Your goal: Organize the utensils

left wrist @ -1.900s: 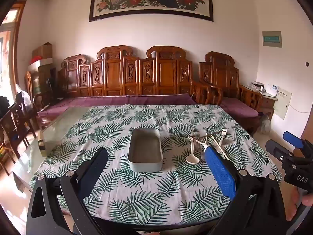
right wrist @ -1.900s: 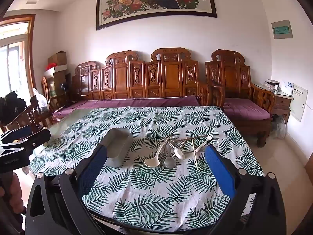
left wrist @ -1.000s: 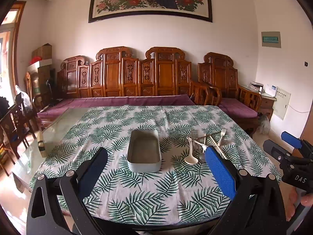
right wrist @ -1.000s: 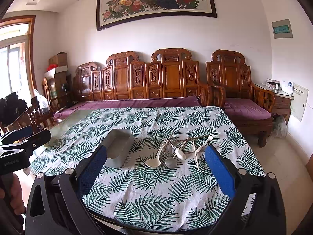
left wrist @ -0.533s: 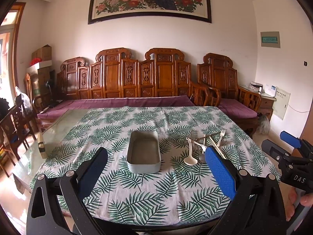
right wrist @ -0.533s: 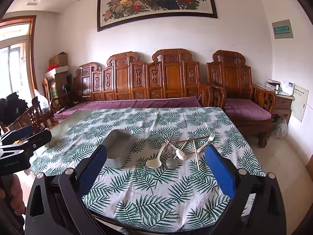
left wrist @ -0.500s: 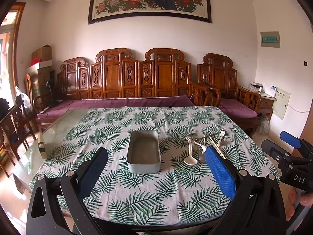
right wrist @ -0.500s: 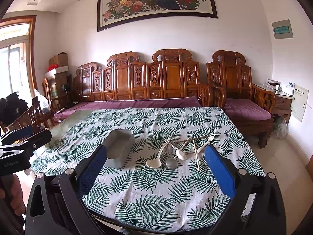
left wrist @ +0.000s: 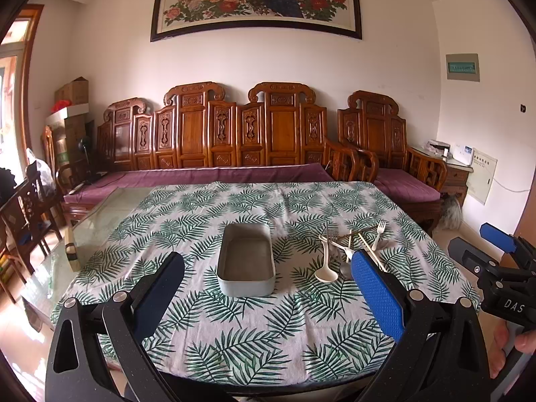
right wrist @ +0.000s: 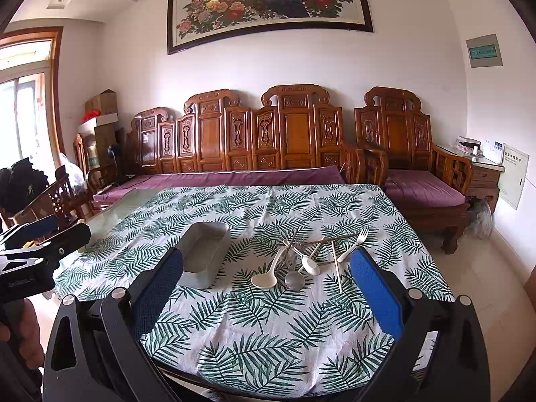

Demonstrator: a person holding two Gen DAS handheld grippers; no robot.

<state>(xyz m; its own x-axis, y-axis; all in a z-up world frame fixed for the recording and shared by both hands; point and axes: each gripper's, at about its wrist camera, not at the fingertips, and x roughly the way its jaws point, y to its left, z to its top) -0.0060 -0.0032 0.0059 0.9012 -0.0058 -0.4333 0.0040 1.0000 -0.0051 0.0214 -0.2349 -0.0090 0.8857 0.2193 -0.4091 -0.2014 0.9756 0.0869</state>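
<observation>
A grey rectangular tray (left wrist: pixel 246 259) sits empty in the middle of the leaf-print tablecloth (left wrist: pixel 234 335); it also shows in the right wrist view (right wrist: pixel 204 254). To its right lies a pile of utensils (left wrist: pixel 348 249): white spoons, a metal spoon, forks and chopsticks, seen too in the right wrist view (right wrist: pixel 308 258). My left gripper (left wrist: pixel 268 296) is open and empty, above the table's near edge, short of the tray. My right gripper (right wrist: pixel 266 296) is open and empty, short of the utensil pile.
A carved wooden bench with purple cushions (left wrist: pixel 214 174) runs behind the table. A wooden armchair (right wrist: pixel 415 174) stands at the right. Chairs and boxes (left wrist: pixel 37 181) crowd the left side. The table's glass top (left wrist: pixel 97 221) shows at the left edge.
Both grippers have drifted slightly; the table sits a touch farther off in both views. The tray and utensils have not moved. Both grippers stay open.
</observation>
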